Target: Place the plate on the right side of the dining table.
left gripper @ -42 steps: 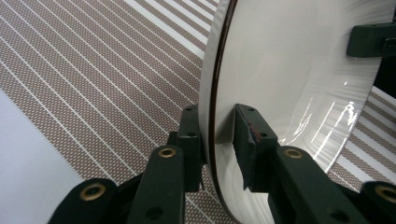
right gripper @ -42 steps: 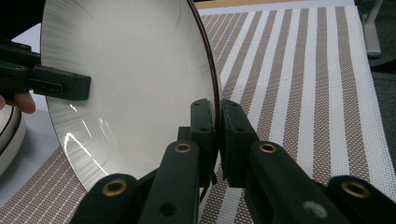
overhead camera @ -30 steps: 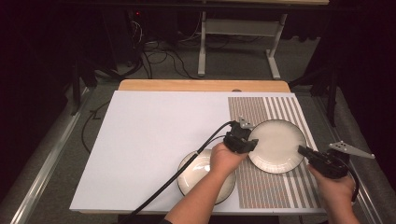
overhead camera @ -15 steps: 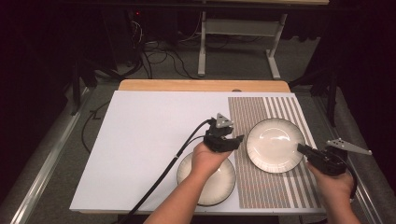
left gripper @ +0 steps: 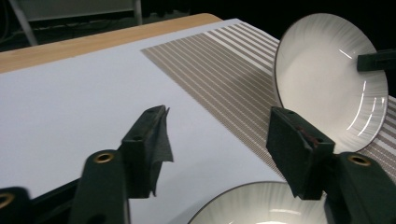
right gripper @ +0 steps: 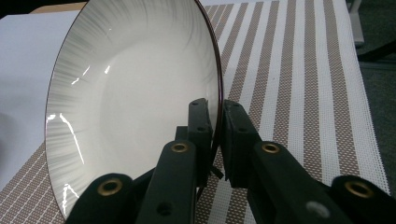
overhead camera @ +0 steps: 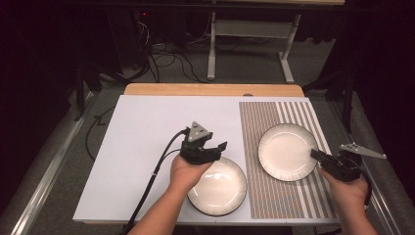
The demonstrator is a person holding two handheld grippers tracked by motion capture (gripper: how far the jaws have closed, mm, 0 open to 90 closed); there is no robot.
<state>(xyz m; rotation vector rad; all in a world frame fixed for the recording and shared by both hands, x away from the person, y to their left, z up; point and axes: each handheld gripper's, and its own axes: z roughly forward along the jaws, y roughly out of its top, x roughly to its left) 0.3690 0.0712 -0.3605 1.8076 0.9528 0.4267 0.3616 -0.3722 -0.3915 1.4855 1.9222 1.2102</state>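
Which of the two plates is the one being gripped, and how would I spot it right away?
Start at the striped placemat on the table's right side. The gripped plate lies on it, white with a thin dark rim, the right gripper clamped on its right edge. The other plate sits nearer the person, mostly on the plain white sheet, below the open left gripper, which touches nothing.

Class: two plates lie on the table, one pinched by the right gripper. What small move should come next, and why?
Probably the left gripper, jaws open and empty above the near plate, lowers onto its rim, since the right gripper already clamps the far plate.
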